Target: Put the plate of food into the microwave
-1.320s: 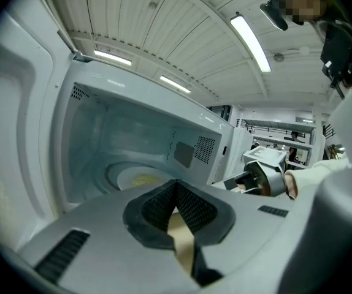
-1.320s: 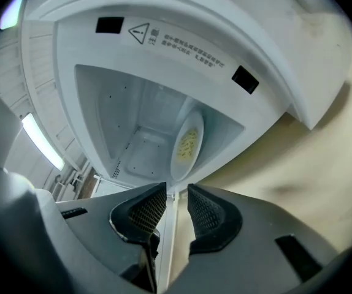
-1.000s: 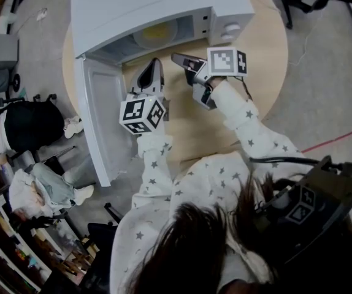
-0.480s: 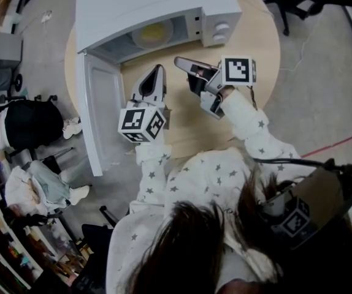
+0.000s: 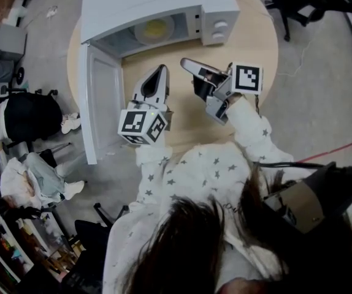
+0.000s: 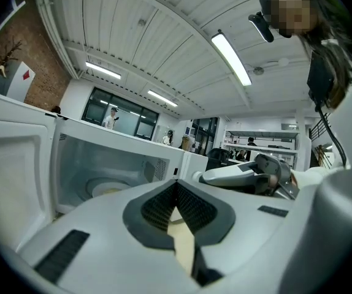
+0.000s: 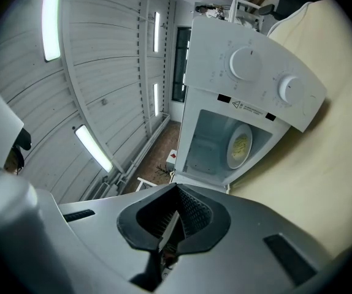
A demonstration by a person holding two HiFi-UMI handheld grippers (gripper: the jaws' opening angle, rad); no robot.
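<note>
Door point(image 5: 99, 109): swung open past the counter's point(image 5: 259, 38) left edge.
Left gripper point(image 5: 161, 71): jaws together, empty, in front of the microwave point(image 5: 157, 2).
Plate of food point(image 5: 154, 29): inside the microwave, at the counter's far edge.
Right gripper point(image 5: 186, 62): jaws together, empty, mid-counter.

microwave point(image 5: 157, 5) mouth: open, facing table point(image 5: 185, 121) | left: door point(image 5: 99, 109) swung out (walls that side)

Plate half seen, food unclear

In the head view the microwave point(image 5: 157, 5) roof covers the far part of the plate point(image 5: 140, 35); the food point(image 5: 155, 27) is too small to name; the person's body hides the table's point(image 5: 256, 48) near edge; in the right gripper view the print by the dials point(image 7: 246, 63) is too small to read.
</note>
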